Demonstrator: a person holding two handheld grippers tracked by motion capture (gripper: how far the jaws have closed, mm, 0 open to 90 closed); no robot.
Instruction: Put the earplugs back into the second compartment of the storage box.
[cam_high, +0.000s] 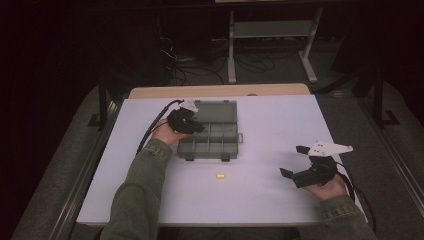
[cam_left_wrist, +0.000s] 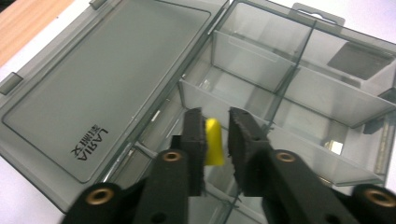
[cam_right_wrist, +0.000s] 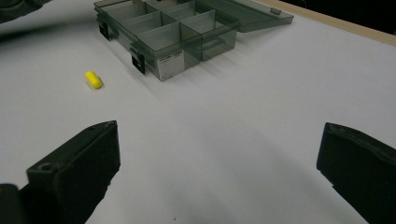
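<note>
One yellow piece (cam_left_wrist: 214, 147) sits loosely between the barely parted left gripper (cam_left_wrist: 216, 140) over the compartment box (cam_left_wrist: 299, 74); right gripper (cam_right_wrist: 219, 172) gapes wide, idle; next, lift clear.

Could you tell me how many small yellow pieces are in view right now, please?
2. One yellow piece sits between the left gripper jaws above the open compartment box; the other yellow piece lies on the white table nearer the person. Others could be hidden inside the box.

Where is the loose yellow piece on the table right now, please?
In the high view, the loose yellow piece lies on the white table, just in front of the grey compartment box and between the two hands, nearer the left one.
</note>
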